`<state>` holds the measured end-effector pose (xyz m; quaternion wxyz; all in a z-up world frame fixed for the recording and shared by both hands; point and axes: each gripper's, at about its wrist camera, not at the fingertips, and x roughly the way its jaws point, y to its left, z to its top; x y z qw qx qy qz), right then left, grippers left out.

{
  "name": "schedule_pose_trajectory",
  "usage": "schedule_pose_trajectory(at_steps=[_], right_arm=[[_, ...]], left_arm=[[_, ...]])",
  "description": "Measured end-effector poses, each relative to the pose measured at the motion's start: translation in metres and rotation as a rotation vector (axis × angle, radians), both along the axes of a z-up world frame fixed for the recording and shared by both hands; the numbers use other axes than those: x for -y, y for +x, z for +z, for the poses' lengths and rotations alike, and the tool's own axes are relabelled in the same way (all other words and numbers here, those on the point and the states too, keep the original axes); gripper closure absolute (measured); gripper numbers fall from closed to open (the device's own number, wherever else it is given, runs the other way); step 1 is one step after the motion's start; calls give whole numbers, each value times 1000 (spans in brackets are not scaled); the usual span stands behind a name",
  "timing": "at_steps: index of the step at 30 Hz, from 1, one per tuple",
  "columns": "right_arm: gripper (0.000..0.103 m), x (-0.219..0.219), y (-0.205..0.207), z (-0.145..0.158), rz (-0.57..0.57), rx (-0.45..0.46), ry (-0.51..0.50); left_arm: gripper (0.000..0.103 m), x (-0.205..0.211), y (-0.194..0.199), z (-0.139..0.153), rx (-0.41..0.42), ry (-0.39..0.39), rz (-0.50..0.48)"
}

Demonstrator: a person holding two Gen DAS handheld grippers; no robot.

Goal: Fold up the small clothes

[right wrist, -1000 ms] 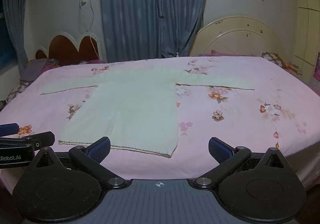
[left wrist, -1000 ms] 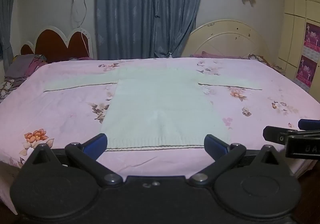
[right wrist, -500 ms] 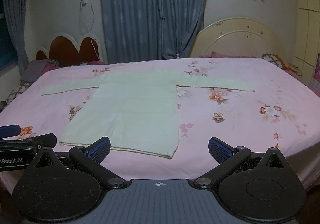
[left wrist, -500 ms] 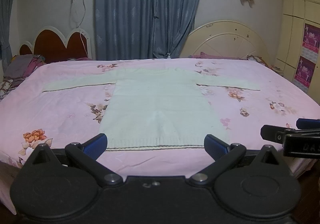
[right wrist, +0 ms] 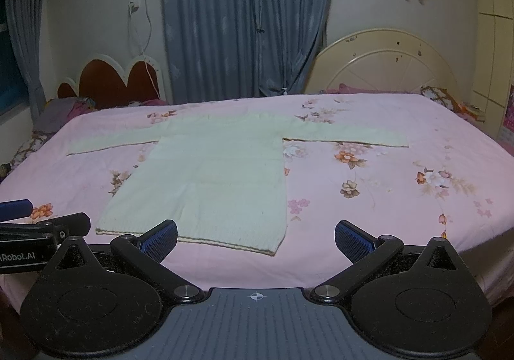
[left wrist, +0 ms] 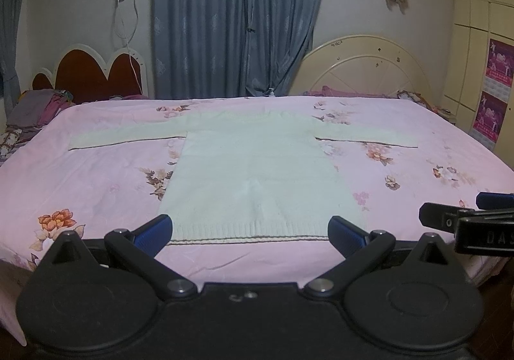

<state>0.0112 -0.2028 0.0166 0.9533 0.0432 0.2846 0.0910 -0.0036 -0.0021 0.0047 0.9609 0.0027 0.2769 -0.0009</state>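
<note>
Sweater (left wrist: 257, 173) lies flat on the pink bedsheet (left wrist: 96, 186) with both sleeves spread, and over the last second almost nothing has changed except my view creeping slightly, so I judge folding has not begun. My left gripper (left wrist: 250, 228) and right gripper (right wrist: 255, 236) both gape wide and empty just short of the hem, the left centred on it, the right over its right corner.
</note>
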Motion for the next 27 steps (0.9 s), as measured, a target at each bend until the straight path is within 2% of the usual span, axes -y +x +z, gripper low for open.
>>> schedule_pose_trajectory(at_steps=[27], right_arm=[[0,-2,3,3,8,2,-6]], left_arm=[[0,-4,0,2,4,1,5]])
